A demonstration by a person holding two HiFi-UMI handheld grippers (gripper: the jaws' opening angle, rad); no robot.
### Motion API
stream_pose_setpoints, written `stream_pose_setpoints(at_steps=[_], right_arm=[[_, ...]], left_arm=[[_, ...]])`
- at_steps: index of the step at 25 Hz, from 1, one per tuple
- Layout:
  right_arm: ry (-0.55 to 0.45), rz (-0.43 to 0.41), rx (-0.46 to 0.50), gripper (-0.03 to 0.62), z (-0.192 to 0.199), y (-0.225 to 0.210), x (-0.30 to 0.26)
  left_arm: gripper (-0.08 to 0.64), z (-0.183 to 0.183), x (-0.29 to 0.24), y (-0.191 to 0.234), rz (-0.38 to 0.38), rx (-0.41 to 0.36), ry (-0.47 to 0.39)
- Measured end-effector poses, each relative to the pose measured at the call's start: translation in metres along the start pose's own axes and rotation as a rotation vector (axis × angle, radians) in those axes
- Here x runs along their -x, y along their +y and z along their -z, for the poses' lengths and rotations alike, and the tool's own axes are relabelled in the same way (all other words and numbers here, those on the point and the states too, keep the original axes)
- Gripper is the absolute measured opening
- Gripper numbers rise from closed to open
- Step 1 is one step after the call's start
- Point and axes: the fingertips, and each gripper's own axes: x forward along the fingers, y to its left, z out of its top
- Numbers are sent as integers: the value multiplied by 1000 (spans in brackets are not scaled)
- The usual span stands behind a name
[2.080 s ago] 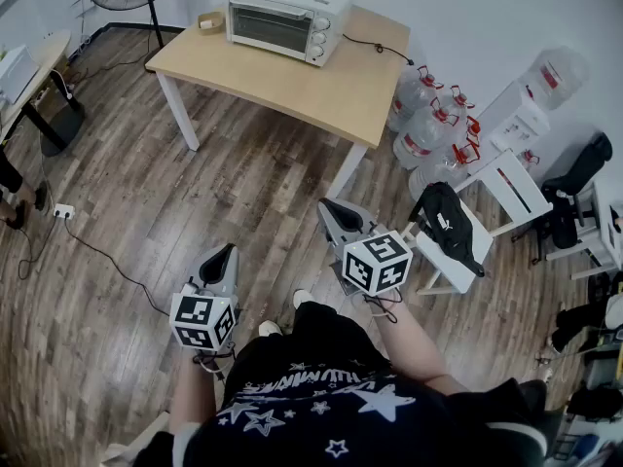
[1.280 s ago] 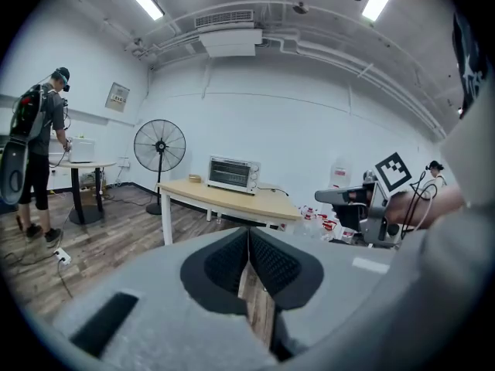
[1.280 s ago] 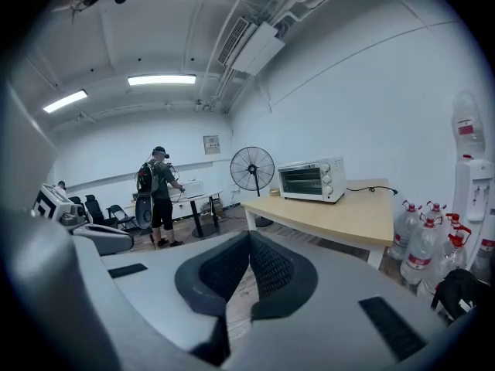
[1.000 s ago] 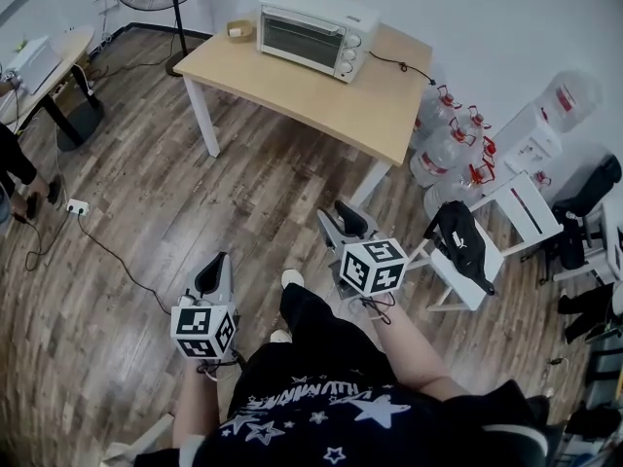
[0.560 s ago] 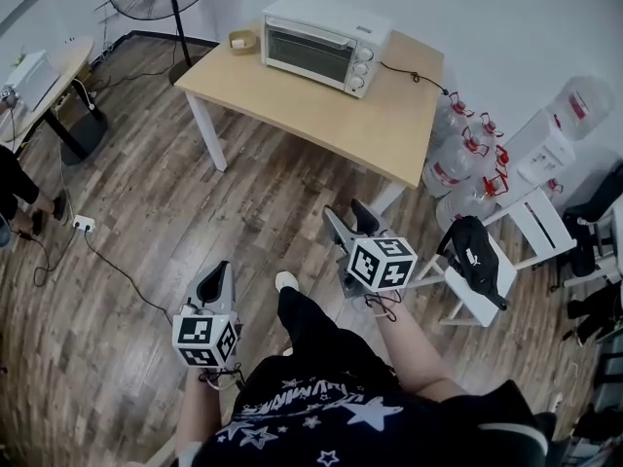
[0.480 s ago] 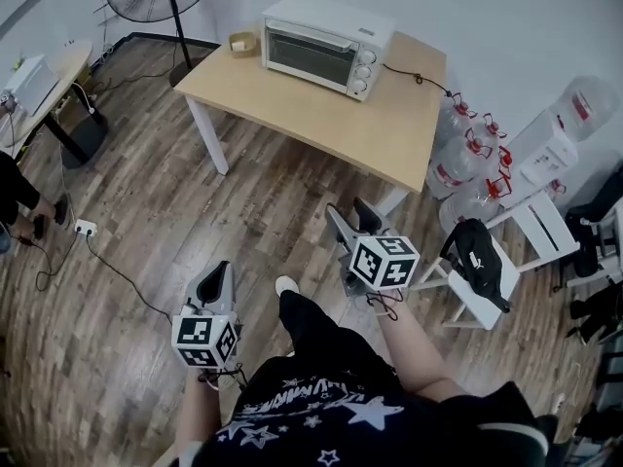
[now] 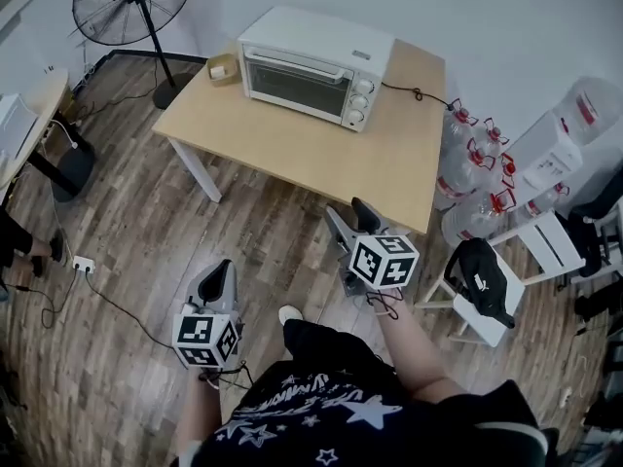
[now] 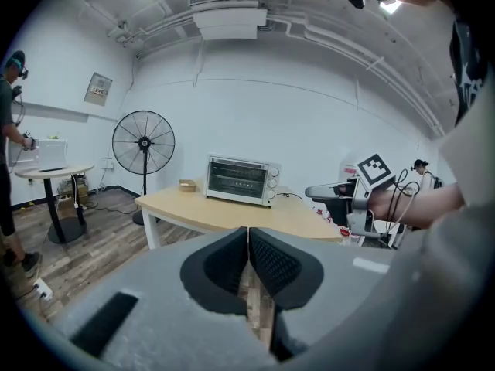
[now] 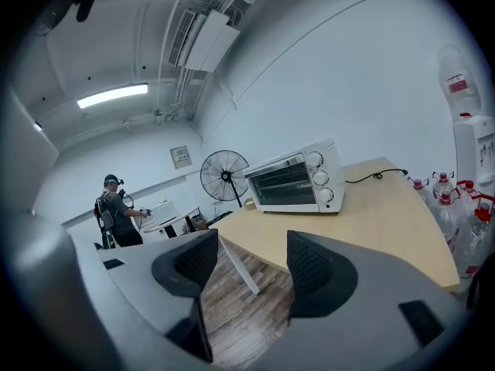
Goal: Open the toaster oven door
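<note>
The white toaster oven (image 7: 311,66) stands at the back of the wooden table (image 7: 341,154) with its glass door (image 7: 295,84) closed and its knobs on the right. It also shows in the left gripper view as the toaster oven (image 8: 240,180) and in the right gripper view as the toaster oven (image 9: 298,178). My left gripper (image 7: 219,275) hangs over the floor well short of the table, its pads pressed together with nothing between them (image 8: 247,242). My right gripper (image 7: 350,217) is near the table's front edge, jaws wide apart and empty (image 9: 251,261).
A standing fan (image 7: 131,3) is behind the table's left end. A small box (image 7: 222,66) sits left of the oven, whose cord (image 7: 414,92) runs right. Water bottles (image 7: 477,178) and a white chair with a black bag (image 7: 482,280) stand to the right. A person (image 9: 116,219) stands far off.
The table and oven have come nearer and larger in the head view. The right gripper's jaws have spread apart. The left gripper stays shut.
</note>
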Motion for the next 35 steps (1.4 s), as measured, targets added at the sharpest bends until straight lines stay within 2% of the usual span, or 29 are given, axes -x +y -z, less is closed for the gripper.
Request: stream_pose_setpoints(at_steps=[5, 9, 14, 19, 23, 27, 35], right_arm=[[-7, 2, -32, 265, -25, -26, -43], [-11, -3, -29, 261, -40, -38, -72], [6, -19, -65, 256, -48, -45, -101], [-28, 14, -100, 256, -65, -57, -123], [-45, 66, -101, 245, -88, -65, -145], [-67, 134, -140, 231, -106, -75, -162], [-141, 323, -190, 192, -151, -93, -195]], left_arm=[[21, -28, -52, 14, 3, -13, -1], [21, -46, -78, 23, -5, -58, 0], [21, -63, -103, 39, -6, -57, 4], [21, -81, -136, 60, 19, -80, -6], [21, -103, -172, 82, 62, -105, -19], [21, -123, -212, 101, 138, -127, -21], [21, -162, -289, 145, 295, -153, -2]])
